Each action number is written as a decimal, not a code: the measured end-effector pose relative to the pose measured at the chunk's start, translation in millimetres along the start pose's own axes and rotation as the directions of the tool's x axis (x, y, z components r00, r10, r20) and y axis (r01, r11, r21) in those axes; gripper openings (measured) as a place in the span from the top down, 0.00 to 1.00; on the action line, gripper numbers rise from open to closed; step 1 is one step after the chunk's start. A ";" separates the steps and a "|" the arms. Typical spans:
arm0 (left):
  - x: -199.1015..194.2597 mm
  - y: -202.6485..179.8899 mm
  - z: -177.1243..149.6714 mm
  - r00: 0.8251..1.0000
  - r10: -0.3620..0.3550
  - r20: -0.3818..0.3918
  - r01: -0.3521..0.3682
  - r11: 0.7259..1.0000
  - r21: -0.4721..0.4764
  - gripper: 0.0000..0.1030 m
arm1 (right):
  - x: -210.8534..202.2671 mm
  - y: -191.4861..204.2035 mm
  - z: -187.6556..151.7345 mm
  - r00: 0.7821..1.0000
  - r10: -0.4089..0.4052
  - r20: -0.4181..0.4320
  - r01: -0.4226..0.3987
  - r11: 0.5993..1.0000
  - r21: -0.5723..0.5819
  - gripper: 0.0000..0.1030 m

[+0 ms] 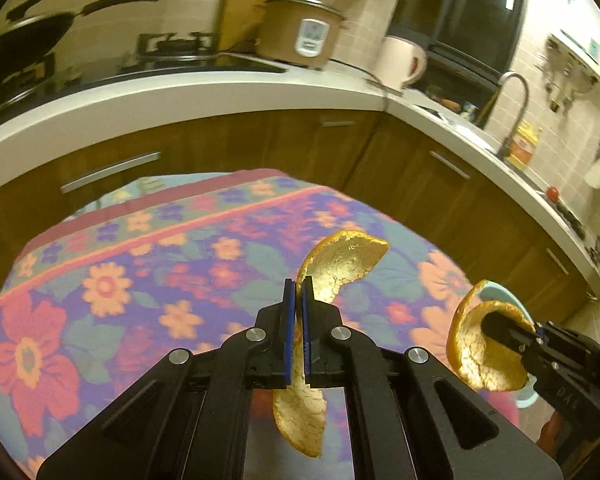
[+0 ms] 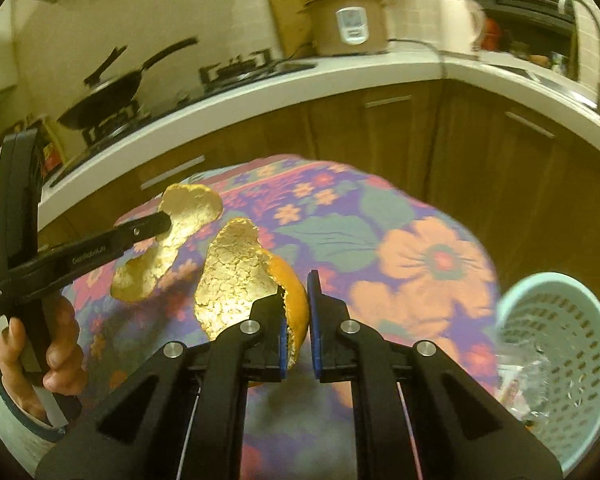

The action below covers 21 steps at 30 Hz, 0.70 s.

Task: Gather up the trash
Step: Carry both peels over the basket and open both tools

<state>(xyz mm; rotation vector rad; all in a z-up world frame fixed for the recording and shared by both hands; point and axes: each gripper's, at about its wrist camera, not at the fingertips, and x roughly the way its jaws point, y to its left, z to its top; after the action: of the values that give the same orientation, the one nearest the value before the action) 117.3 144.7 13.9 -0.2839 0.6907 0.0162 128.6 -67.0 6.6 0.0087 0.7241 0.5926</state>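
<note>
basket [image 2: 556, 364] contents blurred, hard to read, while left gripper [image 1: 299, 284] pinches a curled peel [image 1: 340, 264] and right gripper [image 2: 298, 280] clamps another peel [image 2: 236, 276], both raised over the floral cloth [image 2: 400, 248].

**Camera placement, both wrists**

Left wrist fisheye: I look forward along the left gripper [image 1: 299, 292], angled down on the flowered tablecloth [image 1: 112, 276] from close above, counter [image 1: 180, 92] beyond.

Right wrist fisheye: same forward, downward aim along the right gripper [image 2: 298, 298], equally close, seated to the right.

Shared: tablecloth, counter, rice cooker [image 1: 304, 32], mint basket [image 2: 560, 364]; each view catches the other gripper at its edge.
</note>
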 end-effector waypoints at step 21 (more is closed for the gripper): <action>40.9 -207.9 -35.6 0.961 -0.267 -0.066 0.275 0.942 0.195 0.99 | -98.1 -176.6 -53.4 0.968 -0.248 0.037 0.229 0.934 0.274 0.94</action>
<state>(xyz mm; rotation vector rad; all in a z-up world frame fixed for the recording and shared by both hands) 149.1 -67.8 14.5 -0.1814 0.6815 -0.3225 126.5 -275.4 -9.4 0.1897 0.7195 0.2564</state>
